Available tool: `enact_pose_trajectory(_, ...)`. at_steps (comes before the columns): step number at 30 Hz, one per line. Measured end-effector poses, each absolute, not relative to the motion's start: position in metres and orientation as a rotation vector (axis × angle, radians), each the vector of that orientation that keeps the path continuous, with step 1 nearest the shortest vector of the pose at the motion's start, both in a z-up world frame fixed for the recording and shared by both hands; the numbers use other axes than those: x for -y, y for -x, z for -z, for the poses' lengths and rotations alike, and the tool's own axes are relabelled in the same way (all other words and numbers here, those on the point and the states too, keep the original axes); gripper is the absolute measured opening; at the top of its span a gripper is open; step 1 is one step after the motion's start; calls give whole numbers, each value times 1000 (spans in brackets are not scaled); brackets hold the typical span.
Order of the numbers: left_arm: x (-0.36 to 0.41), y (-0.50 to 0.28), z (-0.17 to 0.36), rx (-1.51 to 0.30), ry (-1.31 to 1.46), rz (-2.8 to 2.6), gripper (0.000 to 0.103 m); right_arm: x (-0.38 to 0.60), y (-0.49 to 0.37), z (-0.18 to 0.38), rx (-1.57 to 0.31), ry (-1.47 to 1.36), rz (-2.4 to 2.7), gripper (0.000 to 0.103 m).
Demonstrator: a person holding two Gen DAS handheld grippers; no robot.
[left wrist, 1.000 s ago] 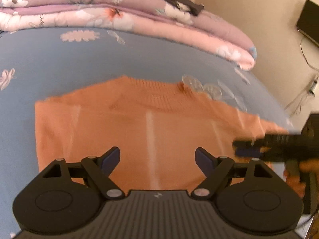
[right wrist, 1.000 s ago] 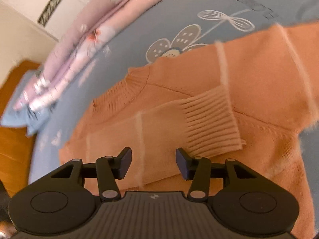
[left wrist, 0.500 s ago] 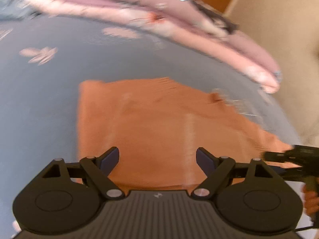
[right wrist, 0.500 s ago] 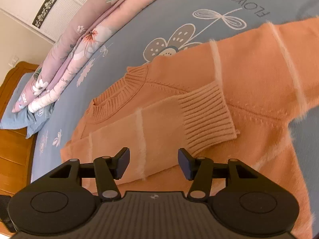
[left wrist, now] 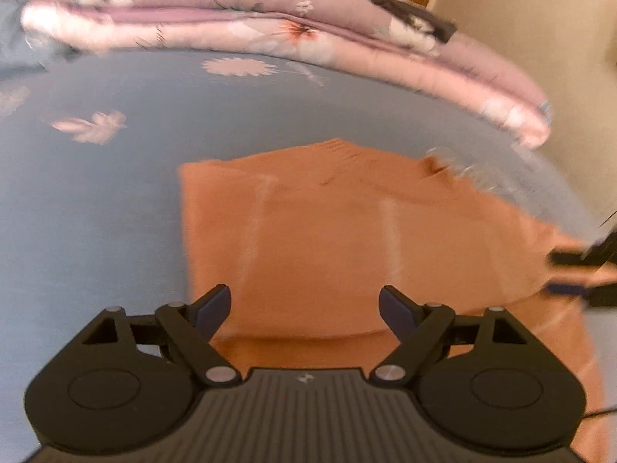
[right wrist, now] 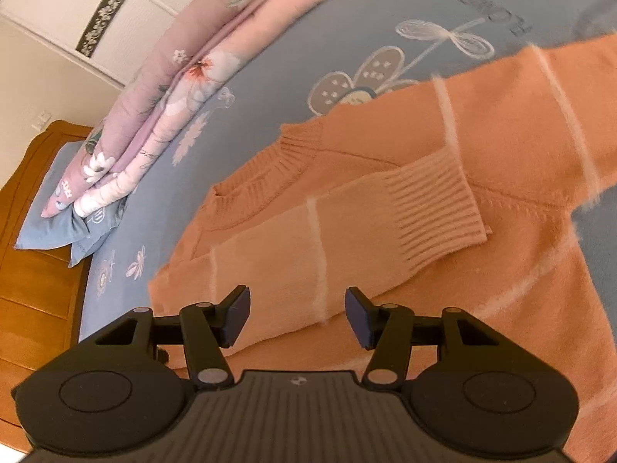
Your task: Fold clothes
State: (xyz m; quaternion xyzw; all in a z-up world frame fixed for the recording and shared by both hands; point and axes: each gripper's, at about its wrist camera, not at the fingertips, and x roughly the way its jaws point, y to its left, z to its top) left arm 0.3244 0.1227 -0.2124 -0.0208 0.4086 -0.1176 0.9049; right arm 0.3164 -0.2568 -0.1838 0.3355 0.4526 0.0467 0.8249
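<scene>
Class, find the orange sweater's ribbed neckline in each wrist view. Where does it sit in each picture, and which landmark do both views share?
Left wrist view: the neckline sits just above centre, at the sweater's far edge, blurred.
Right wrist view: the neckline sits left of centre, above the folded-in sleeve cuff.
Shared landmark: the folded pink floral quilt beyond the sweater.

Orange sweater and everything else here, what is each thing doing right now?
Orange sweater: lying flat on the bed, one sleeve folded across its front.
Left gripper: jaws open, holding nothing, above the sweater.
Right gripper: jaws open, holding nothing, above the folded sleeve.
Pink floral quilt: folded in a stack on the bed.
Blue bedsheet: spread out under the sweater.
</scene>
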Motion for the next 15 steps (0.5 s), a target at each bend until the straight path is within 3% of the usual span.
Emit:
enact_pose_trajectory(8, -118, -314, 227, -831, -363, 125, 83, 257, -316, 186, -981, -703, -90, 60)
enact_pose_trajectory(11, -117, -314, 234, -848, -463, 126, 73, 260, -314, 187, -981, -709, -78, 61)
enact_pose_trajectory(15, -110, -322, 237, -810, -506, 150, 71, 258, -314, 188, -992, -699, -75, 61)
